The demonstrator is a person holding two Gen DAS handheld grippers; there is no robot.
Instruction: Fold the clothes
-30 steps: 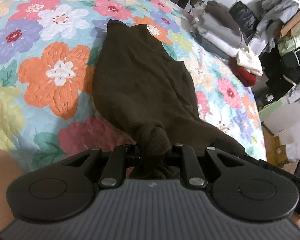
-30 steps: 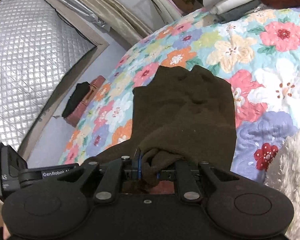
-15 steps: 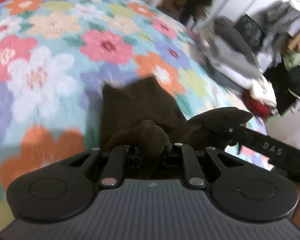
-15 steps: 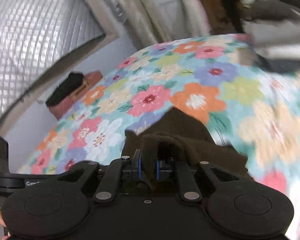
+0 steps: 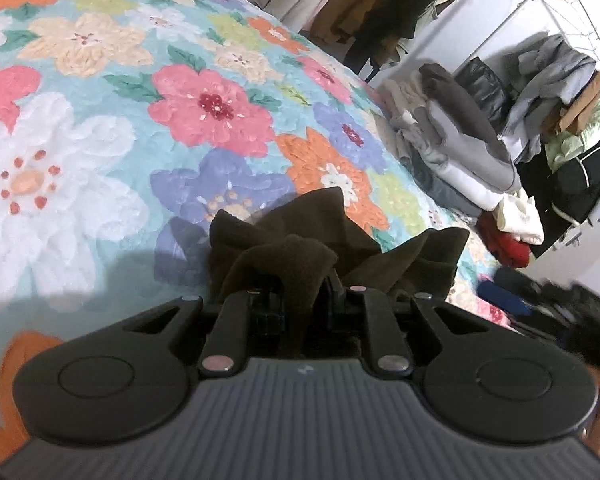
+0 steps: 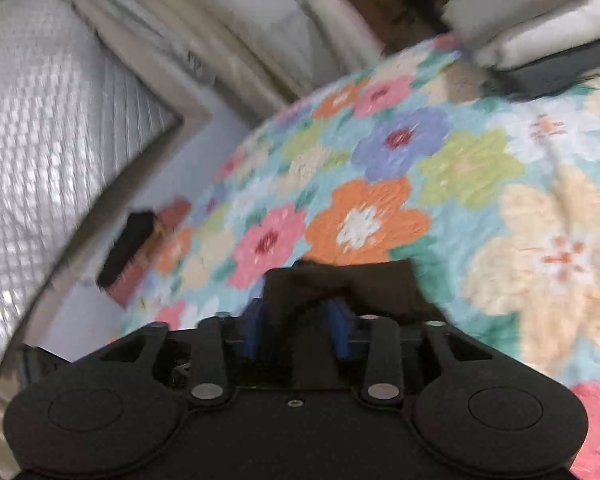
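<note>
A dark brown garment [image 5: 300, 232] lies bunched on the flowered bedspread [image 5: 100, 140], just ahead of both grippers. My left gripper [image 5: 306, 300] is shut on a fold of it, and the cloth humps up over the jaws. In the right wrist view the same garment [image 6: 380, 288] drapes across my right gripper [image 6: 298, 320]. Its jaws are opening: the blue pads [image 6: 254, 328] stand apart, with loose cloth hanging between them and not pressed. The rest of the garment is hidden under the grippers.
A pile of folded grey and white clothes [image 5: 460, 148] sits at the bed's far right edge, with a loaded clothes rack [image 5: 560, 80] behind it. In the right wrist view, a silver quilted panel [image 6: 40, 140] and a dark and red bundle [image 6: 140, 248] lie beyond the bed.
Both grippers have carried the garment's near end forward over the rest of it, so the long spread cloth is now bunched short. The right jaws have parted; the left stays clamped.
</note>
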